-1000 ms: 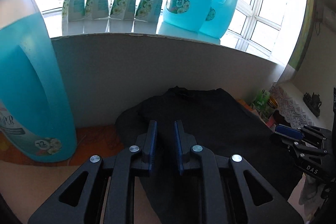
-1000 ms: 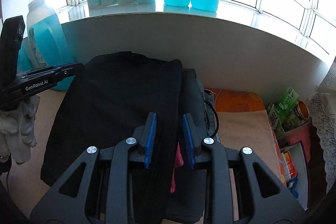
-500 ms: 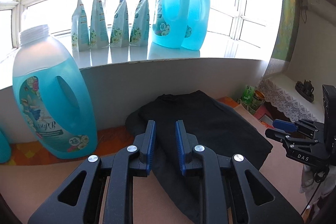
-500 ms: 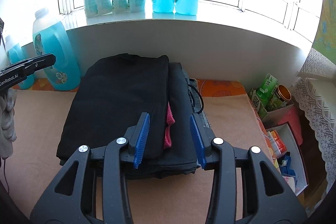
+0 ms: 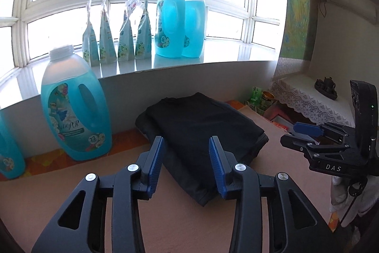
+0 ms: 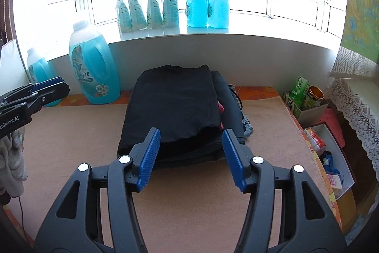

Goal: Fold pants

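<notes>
Folded black pants (image 6: 175,106) lie on top of a stack of folded clothes on the tan table (image 6: 71,139), near the wall under the windowsill. In the left wrist view the same pants (image 5: 201,125) sit ahead and slightly right. My left gripper (image 5: 187,146) hovers short of the stack, its jaws opening with nothing between them. My right gripper (image 6: 191,136) hangs in front of the stack's near edge, jaws opening, nothing held. The right gripper (image 5: 305,129) also shows at the right of the left wrist view, and the left gripper (image 6: 47,87) at the left of the right wrist view.
A big blue detergent bottle (image 6: 93,68) stands left of the stack, a smaller one (image 6: 39,70) further left. Bottles and refill pouches (image 6: 146,6) line the windowsill. Boxes and a tin (image 6: 315,93) sit at the table's right edge beside a lace-covered shelf (image 6: 355,98).
Both grippers let go of the black pants, pulled back and up from the stack, and their jaws spread apart. The folded pants stay lying on the pile.
</notes>
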`<state>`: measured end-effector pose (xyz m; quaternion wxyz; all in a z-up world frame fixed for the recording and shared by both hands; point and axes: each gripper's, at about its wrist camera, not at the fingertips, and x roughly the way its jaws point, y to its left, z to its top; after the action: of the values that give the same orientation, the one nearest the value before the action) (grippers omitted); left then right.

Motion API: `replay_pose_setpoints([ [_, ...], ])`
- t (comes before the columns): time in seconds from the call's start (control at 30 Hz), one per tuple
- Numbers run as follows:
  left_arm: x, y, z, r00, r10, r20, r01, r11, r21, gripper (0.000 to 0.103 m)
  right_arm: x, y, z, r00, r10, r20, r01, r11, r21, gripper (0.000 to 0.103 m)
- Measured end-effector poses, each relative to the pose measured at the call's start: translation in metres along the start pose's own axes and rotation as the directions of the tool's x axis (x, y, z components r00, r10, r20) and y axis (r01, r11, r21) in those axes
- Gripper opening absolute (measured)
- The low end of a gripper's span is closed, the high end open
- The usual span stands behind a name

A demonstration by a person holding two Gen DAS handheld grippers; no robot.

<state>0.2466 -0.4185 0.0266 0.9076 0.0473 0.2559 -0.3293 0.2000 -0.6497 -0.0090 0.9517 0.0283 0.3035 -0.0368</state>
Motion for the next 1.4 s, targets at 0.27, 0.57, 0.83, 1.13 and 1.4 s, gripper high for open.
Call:
replay_pose_setpoints([
  [0.27, -0.052, -0.005, -0.033, 1.000, -0.029, -0.005, 0.029, 1.000, 0.008, 0.056, -0.054, 0.029, -0.028, 0.996, -0.059, 0.065, 0.056, 0.998, 0.036, 0.084],
  [0.57, -0.114, -0.001, -0.070, 0.998, -0.059, 0.001, 0.059, 0.998, -0.004, 0.064, -0.118, 0.062, -0.057, 0.987, -0.076, 0.142, 0.067, 0.995, 0.073, 0.097],
  [0.83, -0.164, -0.004, -0.095, 0.998, -0.058, 0.020, 0.058, 0.998, 0.014, 0.071, -0.161, 0.091, -0.077, 0.978, -0.107, 0.180, 0.096, 0.993, 0.067, 0.102],
  [1.13, -0.195, -0.004, -0.134, 1.000, -0.025, 0.008, 0.025, 1.000, 0.010, 0.075, -0.178, 0.126, -0.119, 0.973, -0.144, 0.179, 0.133, 0.988, 0.074, 0.103],
  [1.4, -0.212, 0.004, -0.169, 1.000, 0.018, -0.005, -0.019, 0.998, -0.061, 0.076, -0.179, 0.130, -0.152, 0.980, -0.131, 0.150, 0.103, 0.979, 0.178, 0.103],
])
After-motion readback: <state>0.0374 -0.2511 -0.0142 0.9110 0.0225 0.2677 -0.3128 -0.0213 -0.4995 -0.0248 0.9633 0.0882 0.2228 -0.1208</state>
